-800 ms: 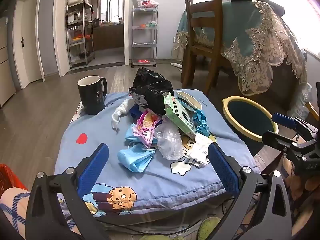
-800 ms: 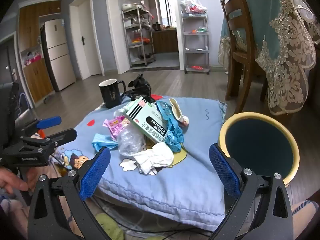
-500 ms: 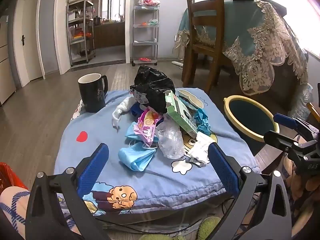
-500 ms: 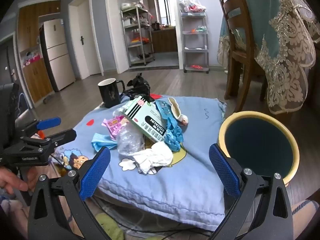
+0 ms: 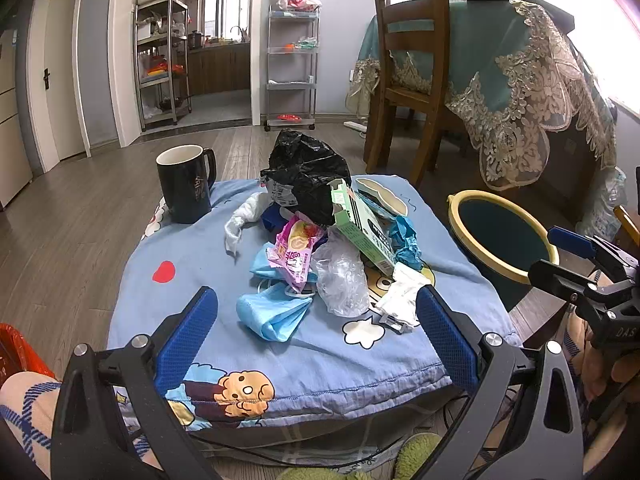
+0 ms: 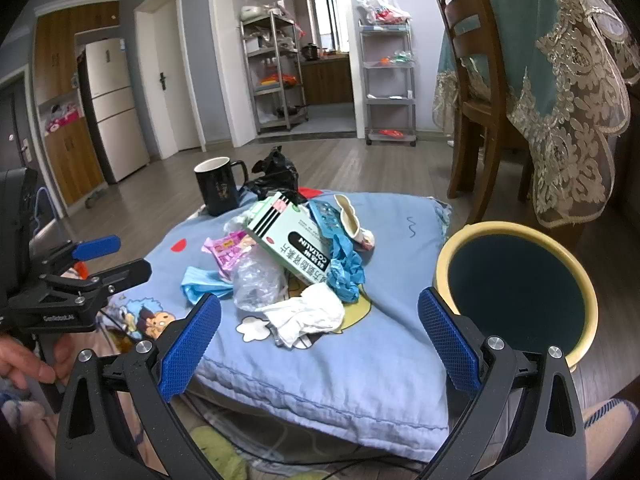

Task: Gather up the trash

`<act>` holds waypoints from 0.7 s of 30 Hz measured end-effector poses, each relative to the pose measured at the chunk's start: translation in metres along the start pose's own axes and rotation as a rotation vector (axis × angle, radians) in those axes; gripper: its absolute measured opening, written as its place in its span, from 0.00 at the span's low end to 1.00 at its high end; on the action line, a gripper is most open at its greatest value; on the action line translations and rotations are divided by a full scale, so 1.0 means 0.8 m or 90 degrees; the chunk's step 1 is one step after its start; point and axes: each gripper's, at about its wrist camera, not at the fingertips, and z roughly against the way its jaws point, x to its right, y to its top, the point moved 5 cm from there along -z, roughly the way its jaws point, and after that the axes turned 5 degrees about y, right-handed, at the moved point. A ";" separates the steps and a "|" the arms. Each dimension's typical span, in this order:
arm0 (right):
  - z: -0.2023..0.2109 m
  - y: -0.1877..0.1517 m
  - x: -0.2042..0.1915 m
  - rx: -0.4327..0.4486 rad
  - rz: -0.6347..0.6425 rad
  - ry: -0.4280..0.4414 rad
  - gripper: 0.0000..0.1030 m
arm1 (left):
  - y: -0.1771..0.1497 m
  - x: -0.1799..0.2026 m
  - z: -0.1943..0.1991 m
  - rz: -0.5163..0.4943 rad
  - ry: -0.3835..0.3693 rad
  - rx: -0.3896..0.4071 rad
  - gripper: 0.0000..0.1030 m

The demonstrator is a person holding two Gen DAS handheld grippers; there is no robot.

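Trash (image 5: 320, 248) heaped mid-cushion (image 5: 192, 264) in left view, mug (image 5: 185, 184) behind, bin (image 5: 502, 240) right; left gripper (image 5: 316, 320) gaping, empty. Right view: same trash (image 6: 288, 256) left of bin (image 6: 516, 288); right gripper (image 6: 320, 328) spread wide, holding nothing.

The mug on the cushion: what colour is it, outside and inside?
The mug is black outside and white inside, with a faint gold mark on its side. The left wrist view shows it best.

Bin (image 6: 516, 280) mouth unobstructed; mug (image 5: 185, 184) blocks far-left; near cushion (image 5: 320, 364) edge clear.
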 end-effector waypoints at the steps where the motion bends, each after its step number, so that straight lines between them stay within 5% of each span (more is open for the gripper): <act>1: 0.000 0.000 0.000 -0.001 0.000 0.000 0.95 | 0.000 0.000 0.000 0.000 0.000 0.000 0.95; 21: 0.000 0.000 0.000 -0.001 -0.001 0.000 0.95 | -0.006 -0.002 -0.005 0.001 0.001 -0.005 0.94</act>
